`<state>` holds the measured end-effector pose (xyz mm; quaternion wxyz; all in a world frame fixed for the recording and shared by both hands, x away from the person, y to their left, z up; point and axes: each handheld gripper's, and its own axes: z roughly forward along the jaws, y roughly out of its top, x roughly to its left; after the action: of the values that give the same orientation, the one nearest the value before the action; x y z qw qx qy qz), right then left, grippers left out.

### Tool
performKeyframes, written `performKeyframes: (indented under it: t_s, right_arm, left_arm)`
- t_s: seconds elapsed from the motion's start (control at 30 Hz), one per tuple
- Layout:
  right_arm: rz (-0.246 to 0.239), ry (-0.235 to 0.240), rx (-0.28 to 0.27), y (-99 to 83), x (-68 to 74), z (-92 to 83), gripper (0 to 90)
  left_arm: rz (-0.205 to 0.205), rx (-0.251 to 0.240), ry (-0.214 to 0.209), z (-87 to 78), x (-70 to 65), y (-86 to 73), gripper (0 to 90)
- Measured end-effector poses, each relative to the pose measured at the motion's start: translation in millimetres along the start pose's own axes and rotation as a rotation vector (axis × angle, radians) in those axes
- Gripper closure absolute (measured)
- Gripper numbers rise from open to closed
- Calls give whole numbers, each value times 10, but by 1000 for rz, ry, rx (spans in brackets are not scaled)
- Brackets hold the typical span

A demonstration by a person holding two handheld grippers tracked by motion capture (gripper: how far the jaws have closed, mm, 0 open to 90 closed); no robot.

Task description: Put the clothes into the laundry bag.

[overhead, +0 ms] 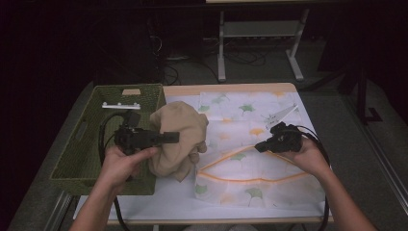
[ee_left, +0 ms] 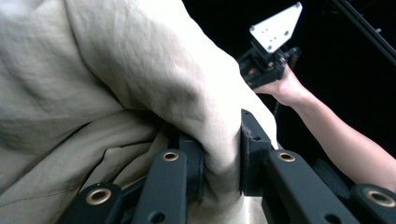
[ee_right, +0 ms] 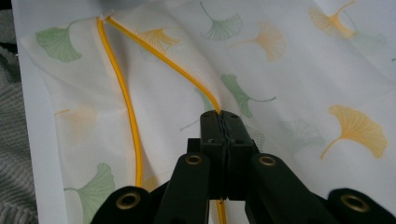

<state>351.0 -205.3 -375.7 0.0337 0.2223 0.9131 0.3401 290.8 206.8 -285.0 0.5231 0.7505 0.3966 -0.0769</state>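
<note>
Beside the green basket (overhead: pixel 96 139), on its right, left gripper (overhead: pixel 168 138) pinches a fold of the beige garment (overhead: pixel 180 139); the left gripper view shows the cloth bunched between the pads (ee_left: pixel 250 154) and draping over the jaws. Garment hangs lifted, just right of the basket's wall, its lower part touching the near left edge of the ginkgo-print mesh bag (overhead: pixel 250 159).

Farther right of the basket, right gripper (overhead: pixel 262 146) has its jaws pressed together on the bag's yellow-trimmed opening edge (ee_right: pixel 159 56), nipping the trim right at the tips and holding that lip up off the white sheet (overhead: pixel 144 202) so the mouth gapes.

Step in hand, as I judge it: loading the garment into the laundry bag, mouth held open, cloth not yet inside.

Next move calls for carrying the garment away from the basket toward the gap between the two yellow trims, pushing it in under the raised lip, with the right grip kept firm so the mouth doesn't collapse. Bulky cloth may catch on the trim.
</note>
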Motion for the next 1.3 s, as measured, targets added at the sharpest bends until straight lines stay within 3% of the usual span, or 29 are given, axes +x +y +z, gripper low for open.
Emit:
performKeyframes:
  t_s: [0.33, 0.57, 0.7, 0.9, 1.0, 1.03, 1.1, 1.3]
  right_arm:
    - [21, -1, -8, 107, -132, 17, 883]
    - [20, -12, -19, 203, -170, -10, 883]
    - [17, -12, -24, 239, -173, -9, 883]
    - [10, -9, -21, 294, -150, 42, 883]
    - [-3, -2, -38, 343, -117, 37, 883]
    - [-7, 1, -46, 364, -102, 28, 883]
    - [-13, 3, -50, 406, -76, 14, 883]
    - [-34, 4, -54, 442, -28, -3, 883]
  left_arm:
    - [4, 53, -74, 384, -57, -138, 755]
    - [14, 81, -135, 523, -140, -281, 755]
    - [16, 98, -199, 578, -223, -403, 755]
    - [26, 125, -255, 629, -338, -490, 755]
    - [22, 152, -310, 706, -389, -550, 755]
    - [41, 173, -319, 740, -411, -568, 755]
    - [45, 204, -310, 825, -417, -606, 755]
    - [21, 236, -317, 1069, -358, -698, 754]
